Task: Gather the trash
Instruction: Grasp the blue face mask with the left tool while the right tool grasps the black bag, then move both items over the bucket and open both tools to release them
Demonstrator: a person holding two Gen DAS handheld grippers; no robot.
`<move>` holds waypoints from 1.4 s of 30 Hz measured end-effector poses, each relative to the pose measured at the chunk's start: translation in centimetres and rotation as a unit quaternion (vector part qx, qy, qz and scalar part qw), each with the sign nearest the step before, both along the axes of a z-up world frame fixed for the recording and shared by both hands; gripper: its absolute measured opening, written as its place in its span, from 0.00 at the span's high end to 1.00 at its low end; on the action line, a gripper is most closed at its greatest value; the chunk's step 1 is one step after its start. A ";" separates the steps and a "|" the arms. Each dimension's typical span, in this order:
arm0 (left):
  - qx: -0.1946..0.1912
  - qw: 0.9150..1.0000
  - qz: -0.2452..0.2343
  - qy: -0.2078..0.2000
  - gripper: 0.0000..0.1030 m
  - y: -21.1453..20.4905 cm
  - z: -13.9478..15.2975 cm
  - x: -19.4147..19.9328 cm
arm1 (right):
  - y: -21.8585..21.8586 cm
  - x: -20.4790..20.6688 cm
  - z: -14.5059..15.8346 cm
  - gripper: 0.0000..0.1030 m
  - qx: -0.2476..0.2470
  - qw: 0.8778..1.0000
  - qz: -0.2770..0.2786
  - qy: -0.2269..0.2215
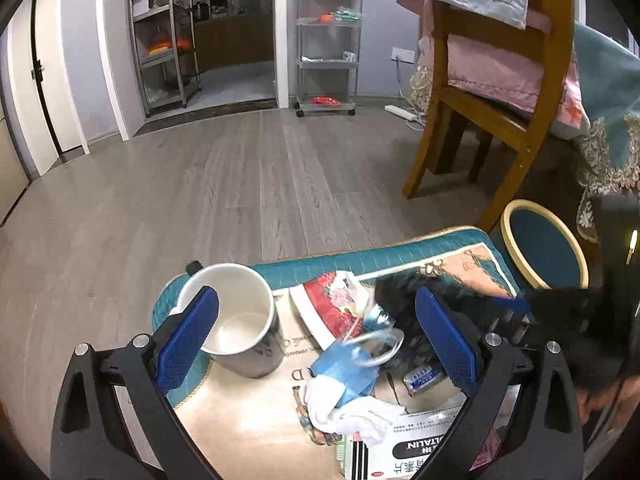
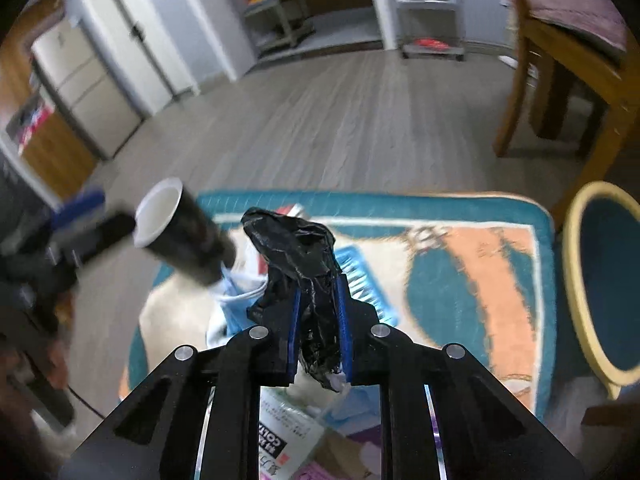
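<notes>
My right gripper (image 2: 319,286) is shut on a crumpled black plastic bag (image 2: 292,236), which sticks up past the blue pads. In the left wrist view the same bag (image 1: 400,292) shows as a dark blur with the right gripper (image 1: 516,304) behind it. My left gripper (image 1: 316,294) is open wide above the patterned mat (image 1: 460,248). Its left pad sits at the rim of a white-lined paper cup (image 1: 240,320). Between the fingers lie a blue face mask (image 1: 344,368), a white tissue (image 1: 348,412) and a small battery (image 1: 422,378).
A round teal bin with a cream rim (image 1: 544,240) stands on the floor right of the mat's edge, also in the right wrist view (image 2: 600,280). A printed medicine box (image 1: 404,448) lies nearest the camera. A wooden chair (image 1: 480,120) stands behind the bin.
</notes>
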State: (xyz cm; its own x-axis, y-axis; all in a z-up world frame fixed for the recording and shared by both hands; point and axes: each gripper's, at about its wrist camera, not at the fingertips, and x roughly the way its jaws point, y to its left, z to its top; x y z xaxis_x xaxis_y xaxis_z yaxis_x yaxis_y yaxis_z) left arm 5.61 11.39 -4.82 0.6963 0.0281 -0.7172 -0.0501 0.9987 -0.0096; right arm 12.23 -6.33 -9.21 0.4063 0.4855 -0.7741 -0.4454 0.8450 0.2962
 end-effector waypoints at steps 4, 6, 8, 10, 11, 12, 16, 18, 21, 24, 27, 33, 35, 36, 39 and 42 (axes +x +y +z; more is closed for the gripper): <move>0.004 1.000 -0.016 0.022 0.06 -1.2 -1.3 0.4 | -2.5 1.0 0.7 0.83 0.023 0.999 -0.035 0.006; 0.012 0.999 -0.028 0.030 0.06 -2.0 -1.9 0.5 | -3.6 1.4 0.9 0.83 0.038 0.998 -0.054 0.013; 0.021 0.998 -0.043 0.042 0.06 -3.1 -2.8 0.7 | -4.6 1.7 1.1 0.83 0.051 0.996 -0.068 0.018; 0.019 0.997 -0.053 0.059 0.06 -4.0 -3.8 1.1 | -5.5 2.0 1.3 0.83 0.055 0.995 -0.079 0.018; 0.018 0.996 -0.056 0.067 0.06 -4.2 -4.3 1.2 | -5.6 2.1 1.3 0.83 0.055 0.995 -0.081 0.017; 0.018 0.995 -0.060 0.075 0.06 -4.5 -4.7 1.3 | -5.9 2.2 1.4 0.83 0.054 0.995 -0.083 0.016; 0.030 0.990 -0.074 0.115 0.06 -6.0 -7.2 2.2 | -6.9 2.6 1.3 0.83 0.059 0.994 -0.090 0.021; 0.041 0.987 -0.077 0.136 0.07 -6.5 -8.4 2.7 | -7.1 2.5 1.2 0.83 0.060 0.994 -0.090 0.019; 0.055 0.983 -0.074 0.161 0.07 -6.9 -10.0 3.4 | -7.2 2.4 1.2 0.83 0.065 0.994 -0.088 0.018; 0.064 0.979 -0.068 0.180 0.08 -6.8 -11.3 4.0 | -7.6 2.4 1.6 0.83 0.077 0.993 -0.090 0.017; 0.072 0.976 -0.064 0.193 0.15 -6.6 -12.4 4.4 | -8.1 2.5 2.1 0.83 0.085 0.992 -0.092 0.014; 0.066 0.975 -0.077 0.199 0.59 -6.6 -12.3 4.6 | -8.1 2.8 2.4 0.83 0.086 0.992 -0.090 0.003; 0.050 0.976 -0.077 0.197 0.78 -6.5 -11.8 4.8 | -8.0 2.8 2.5 0.83 0.083 0.993 -0.087 -0.001; 0.044 0.976 -0.079 0.199 0.84 -6.4 -11.6 4.9 | -8.0 2.8 2.6 0.83 0.083 0.993 -0.086 -0.004; 0.050 0.976 -0.075 0.200 0.88 -6.0 -11.3 4.8 | -8.1 2.9 2.6 0.83 0.081 0.993 -0.085 -0.005; 0.034 0.980 -0.076 0.182 0.89 -5.7 -9.9 4.7 | -8.3 2.8 3.0 0.83 0.078 0.993 -0.087 -0.012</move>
